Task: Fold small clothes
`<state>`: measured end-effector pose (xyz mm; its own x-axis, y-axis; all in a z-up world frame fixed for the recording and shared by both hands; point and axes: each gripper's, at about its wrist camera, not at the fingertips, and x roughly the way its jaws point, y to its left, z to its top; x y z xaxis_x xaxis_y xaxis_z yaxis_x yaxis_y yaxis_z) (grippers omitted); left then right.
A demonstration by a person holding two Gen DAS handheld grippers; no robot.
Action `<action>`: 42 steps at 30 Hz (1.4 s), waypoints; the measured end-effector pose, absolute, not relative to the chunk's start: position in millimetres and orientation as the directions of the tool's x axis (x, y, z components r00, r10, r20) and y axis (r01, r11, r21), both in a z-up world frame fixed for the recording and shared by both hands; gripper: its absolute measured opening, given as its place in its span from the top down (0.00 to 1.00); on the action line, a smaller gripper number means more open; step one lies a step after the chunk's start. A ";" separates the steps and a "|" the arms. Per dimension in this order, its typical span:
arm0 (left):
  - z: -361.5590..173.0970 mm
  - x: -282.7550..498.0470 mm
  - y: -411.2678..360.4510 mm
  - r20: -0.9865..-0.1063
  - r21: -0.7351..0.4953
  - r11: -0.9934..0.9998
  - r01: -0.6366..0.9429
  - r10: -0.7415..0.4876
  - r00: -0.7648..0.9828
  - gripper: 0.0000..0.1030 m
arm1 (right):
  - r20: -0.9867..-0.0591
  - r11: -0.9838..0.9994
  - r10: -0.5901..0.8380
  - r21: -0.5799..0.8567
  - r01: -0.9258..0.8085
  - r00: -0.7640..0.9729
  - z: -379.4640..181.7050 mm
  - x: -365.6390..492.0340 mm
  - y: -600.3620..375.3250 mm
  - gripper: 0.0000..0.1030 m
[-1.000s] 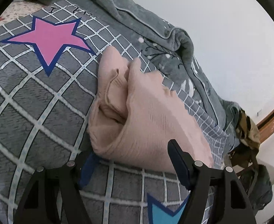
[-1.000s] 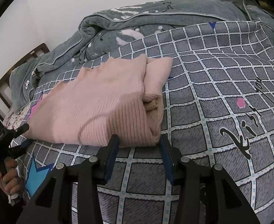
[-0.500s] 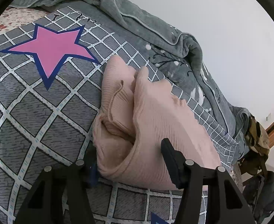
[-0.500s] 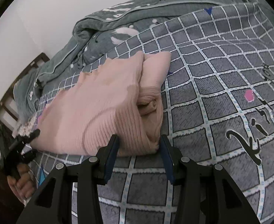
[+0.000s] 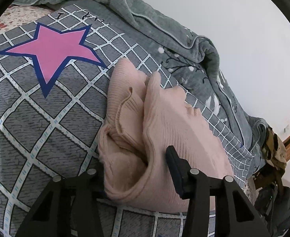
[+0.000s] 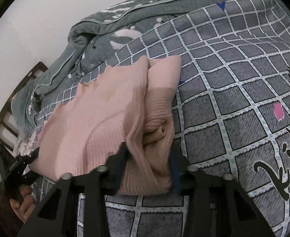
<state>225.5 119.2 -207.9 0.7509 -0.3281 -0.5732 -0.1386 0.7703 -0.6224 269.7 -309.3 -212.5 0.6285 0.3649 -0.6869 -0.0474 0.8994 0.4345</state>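
From my left gripper (image 5: 137, 169) I see its 2 fingers closing with the near end of the folded pink sweater (image 5: 164, 134) between them; the right finger (image 5: 174, 164) presses into the knit, while the left one is buried under the fabric, so I read this as a clamp on the sweater's edge. The sweater lies on the grey checked bedcover (image 5: 46, 122), just right of the big pink star (image 5: 54, 49) printed on it. A rumpled grey-green quilt (image 5: 164, 39) is heaped behind it, against the white wall.

From my right gripper (image 6: 146, 164) I see the sweater's other end, bunched and ribbed, sitting between 2 fingers that are closing and already pinching the fold on both sides. Far left in this view, my left hand (image 6: 24, 199) grips the other tool at the sweater's far edge. Black lettering (image 6: 279, 162) runs across the cover on the right.
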 end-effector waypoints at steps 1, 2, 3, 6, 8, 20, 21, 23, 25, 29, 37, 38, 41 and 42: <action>-208.4 225.6 119.4 -0.574 -0.625 0.768 -0.140 -0.331 0.749 0.64 | -0.685 0.894 0.385 0.444 -0.064 0.619 -213.6 270.5 -308.8 0.78; -209.6 225.8 119.9 -0.573 -0.631 0.763 -0.138 -0.338 0.746 0.71 | -0.683 0.890 0.393 0.450 -0.069 0.616 -214.0 271.0 -309.3 0.81; -211.1 226.1 120.7 -0.572 -0.638 0.758 -0.138 -0.346 0.744 0.74 | -0.678 0.883 0.405 0.463 -0.071 0.614 -214.5 271.3 -310.8 0.83; -212.6 225.2 123.1 -0.567 -0.654 0.744 -0.141 -0.357 0.742 0.82 | -0.662 0.867 0.424 0.493 -0.067 0.618 -213.9 269.8 -316.6 0.87; -212.3 223.8 123.9 -0.565 -0.661 0.737 -0.145 -0.360 0.742 0.83 | -0.659 0.868 0.424 0.492 -0.070 0.621 -211.5 267.7 -317.0 0.88; -204.2 200.0 124.2 -0.546 -0.696 0.697 -0.173 -0.357 0.758 0.87 | -0.598 0.851 0.439 0.516 -0.097 0.671 -186.5 230.1 -325.2 0.91; -202.1 194.3 122.8 -0.545 -0.693 0.702 -0.167 -0.357 0.759 0.87 | -0.594 0.852 0.438 0.513 -0.102 0.675 -183.4 224.7 -326.0 0.91; -198.4 183.4 118.8 -0.545 -0.678 0.719 -0.153 -0.352 0.761 0.87 | -0.591 0.853 0.439 0.510 -0.108 0.677 -179.4 217.0 -327.4 0.91; -195.7 172.2 115.2 -0.545 -0.663 0.735 -0.138 -0.349 0.762 0.87 | -0.584 0.849 0.444 0.516 -0.112 0.679 -176.3 208.6 -330.1 0.91; -190.9 149.0 109.9 -0.544 -0.637 0.763 -0.110 -0.345 0.764 0.87 | -0.573 0.842 0.455 0.526 -0.120 0.681 -172.1 188.6 -337.2 0.91; -196.6 104.8 108.3 -0.552 -0.619 0.778 -0.106 -0.335 0.764 0.86 | -0.596 0.865 0.416 0.493 -0.096 0.687 -184.1 141.5 -340.9 0.89; -197.6 105.8 108.1 -0.559 -0.613 0.782 -0.112 -0.330 0.761 0.85 | -0.610 0.882 0.385 0.465 -0.080 0.692 -184.8 140.0 -338.9 0.83; -198.3 111.7 107.7 -0.581 -0.594 0.795 -0.123 -0.318 0.749 0.73 | -0.613 0.939 0.271 0.339 -0.063 0.742 -175.4 132.2 -329.3 0.75; -198.3 112.5 107.9 -0.584 -0.591 0.797 -0.126 -0.315 0.749 0.70 | -0.599 0.949 0.247 0.307 -0.067 0.762 -169.9 128.2 -325.8 0.75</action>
